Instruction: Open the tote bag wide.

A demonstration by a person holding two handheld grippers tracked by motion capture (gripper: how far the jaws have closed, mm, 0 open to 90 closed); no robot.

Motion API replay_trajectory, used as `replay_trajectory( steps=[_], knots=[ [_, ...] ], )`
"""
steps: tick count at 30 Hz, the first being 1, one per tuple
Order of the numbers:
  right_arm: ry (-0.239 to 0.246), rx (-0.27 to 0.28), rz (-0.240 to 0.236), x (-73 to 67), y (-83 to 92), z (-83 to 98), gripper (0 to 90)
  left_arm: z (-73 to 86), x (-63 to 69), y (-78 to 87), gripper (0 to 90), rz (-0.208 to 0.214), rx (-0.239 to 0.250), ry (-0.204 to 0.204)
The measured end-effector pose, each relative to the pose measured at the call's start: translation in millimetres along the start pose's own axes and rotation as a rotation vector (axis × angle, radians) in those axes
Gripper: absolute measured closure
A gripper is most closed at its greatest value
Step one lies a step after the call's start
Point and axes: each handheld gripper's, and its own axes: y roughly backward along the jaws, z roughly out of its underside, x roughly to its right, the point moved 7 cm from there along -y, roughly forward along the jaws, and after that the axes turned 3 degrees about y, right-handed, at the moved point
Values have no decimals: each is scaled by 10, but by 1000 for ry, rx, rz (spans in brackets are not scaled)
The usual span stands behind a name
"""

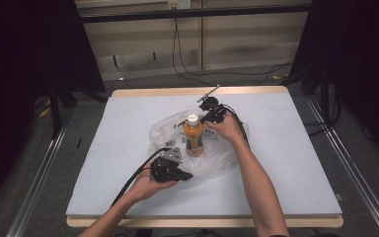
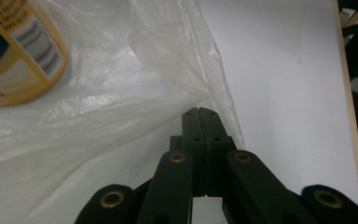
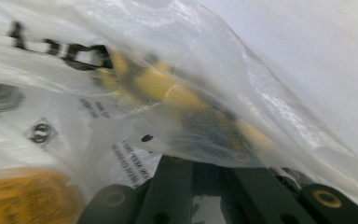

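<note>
A clear plastic bag (image 1: 197,143) lies crumpled near the middle of the tabletop (image 1: 296,163), and an orange bottle (image 1: 194,136) with a white cap stands upright on it, with the film rising around its base.

The left claw (image 1: 185,175) sits on the near side of the bag, toward the tabletop's near edge. In the left gripper view its jaws stand pressed together, their tips (image 2: 200,112) at a fold of the bag's edge (image 2: 121,93). The fold appears to run in between the tips, so the left claw seems to pinch the film. The bottle's yellow label (image 2: 23,51) shows in the upper left corner of that view, well apart from the tips.

The right claw (image 1: 208,117) is just behind the bottle, on the far side of the bag, toward the tabletop's far edge. In the right gripper view printed film (image 3: 168,93) drapes over the jaws and hides their tips, so the grip itself cannot be seen. The jaws are closed, and the film lies over and around them. The bottle's orange (image 3: 28,196) shows through the plastic at the lower left.
</note>
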Motion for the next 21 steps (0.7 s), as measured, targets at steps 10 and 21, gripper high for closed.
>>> replay_trajectory(
  steps=[10, 21],
  knots=[
    [27, 126, -71, -126, 326, -35, 900, -107, -22, 195, 900, 4, 144, 49],
    [12, 292, -69, -209, 829, 135, 576, -136, 112, 503, 695, -81, 296, 38]
  ],
)
